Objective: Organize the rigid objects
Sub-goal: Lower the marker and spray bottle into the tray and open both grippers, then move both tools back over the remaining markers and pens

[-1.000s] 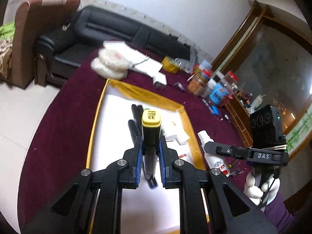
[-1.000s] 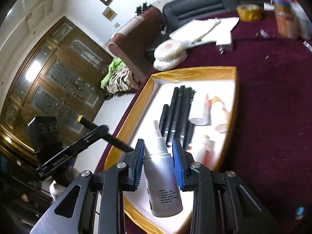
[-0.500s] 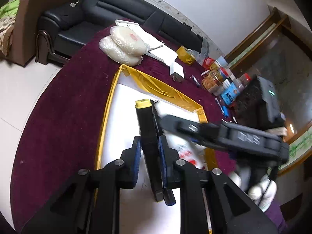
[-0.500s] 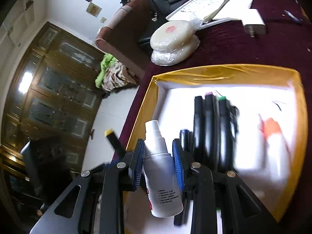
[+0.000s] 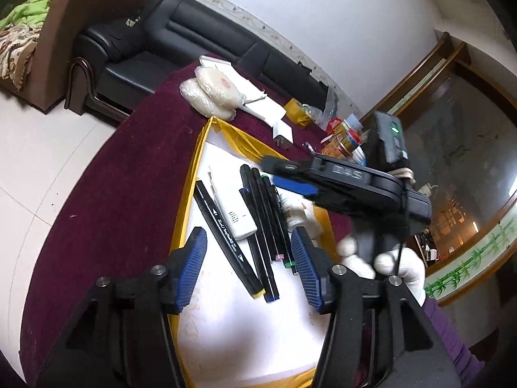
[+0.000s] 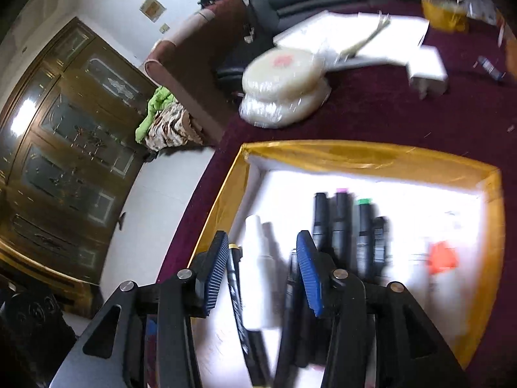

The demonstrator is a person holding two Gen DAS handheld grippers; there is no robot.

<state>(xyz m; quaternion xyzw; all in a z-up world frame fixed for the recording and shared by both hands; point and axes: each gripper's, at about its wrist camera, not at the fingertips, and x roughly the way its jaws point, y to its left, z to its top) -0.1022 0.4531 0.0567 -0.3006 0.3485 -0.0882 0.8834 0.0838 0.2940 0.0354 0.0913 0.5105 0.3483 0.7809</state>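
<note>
The left gripper (image 5: pixel 247 265) has just been opening; its jaws stand wide with nothing held, above the yellow-tipped marker (image 5: pixel 226 236) at frame middle. The right gripper (image 6: pixel 261 271) has also just been opening, letting go of the white bottle (image 6: pixel 258 271) lying in the tray (image 6: pixel 355 156).

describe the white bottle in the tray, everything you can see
The white bottle is a small plastic-looking squeeze bottle with a thin nozzle and a block of small dark print on its side. It lies flat on the white floor of the gold-edged tray, nozzle toward the far end, between a yellow-tipped marker and a row of black markers, close against both. The right claw has just opened and no longer presses on it.
</note>
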